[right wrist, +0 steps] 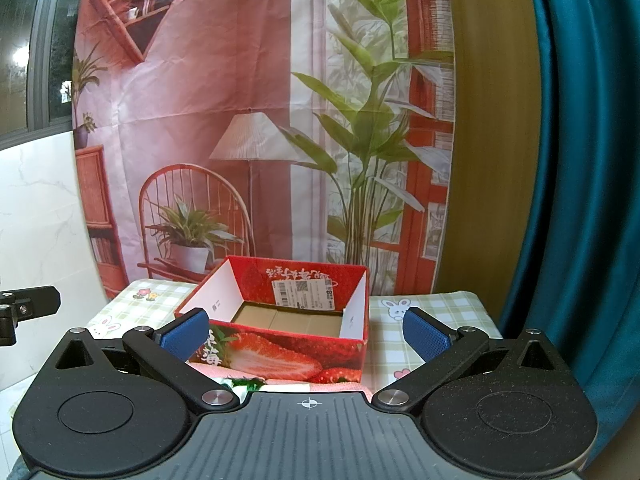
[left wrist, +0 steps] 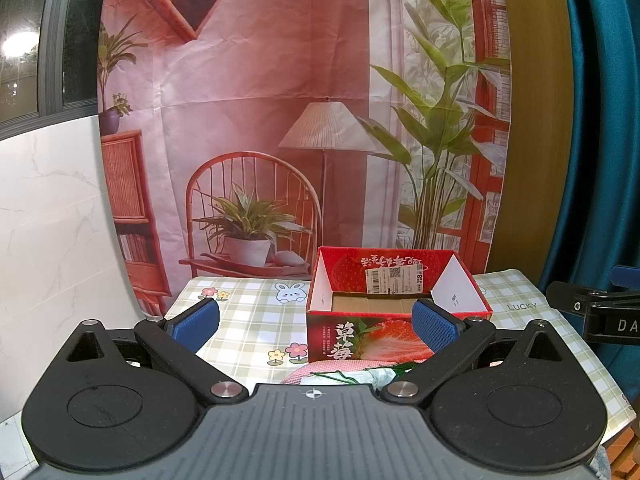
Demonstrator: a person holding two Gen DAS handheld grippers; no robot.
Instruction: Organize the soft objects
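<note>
A red strawberry-print cardboard box (left wrist: 360,340) stands open-topped on the checked tablecloth (left wrist: 248,320); its brown floor is bare. In the right wrist view the same box (right wrist: 288,356) sits just ahead. In front of it lies a pink and white soft bundle (left wrist: 344,376) with green threads, mostly hidden under the gripper body; a strip of that bundle (right wrist: 256,383) shows in the right wrist view too. My left gripper (left wrist: 316,326) is open, holding nothing. My right gripper (right wrist: 306,334) is open too, its blue pads either side of the box front.
A printed room backdrop (left wrist: 280,120) hangs behind the table. A teal curtain (right wrist: 580,160) hangs on the right, a white marble-look panel (left wrist: 48,220) on the left. The other gripper's black body (left wrist: 592,312) shows at the right edge. The tablecloth (right wrist: 424,320) extends right of the box.
</note>
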